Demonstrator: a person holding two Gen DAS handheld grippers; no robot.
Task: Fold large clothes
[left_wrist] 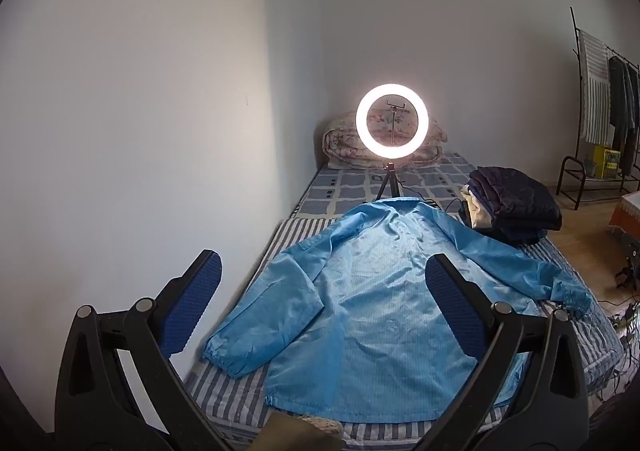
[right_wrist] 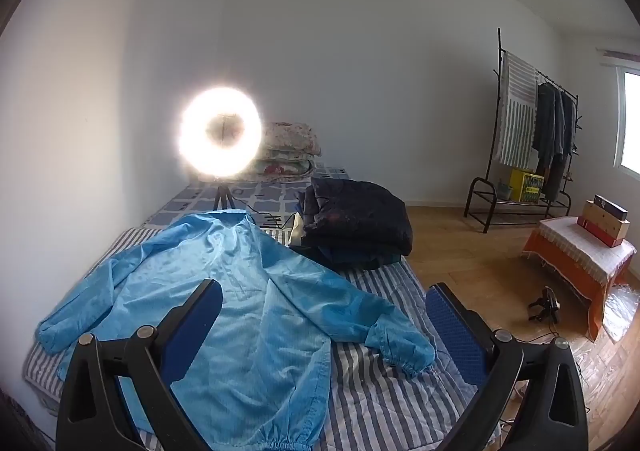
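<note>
A large light-blue jacket (left_wrist: 372, 291) lies spread flat, back up, on the striped bed (left_wrist: 240, 399), sleeves out to both sides. It also shows in the right wrist view (right_wrist: 240, 291). My left gripper (left_wrist: 324, 271) is open and empty, held above the jacket's lower half. My right gripper (right_wrist: 324, 299) is open and empty, above the jacket's right sleeve (right_wrist: 392, 339) and the bed's right edge.
A lit ring light on a tripod (left_wrist: 392, 123) stands on the bed past the collar. A stack of dark folded clothes (right_wrist: 356, 223) sits at the bed's right. A folded quilt (left_wrist: 344, 147) lies at the head. A clothes rack (right_wrist: 528, 131) and an orange-covered table (right_wrist: 580, 251) stand on the wood floor.
</note>
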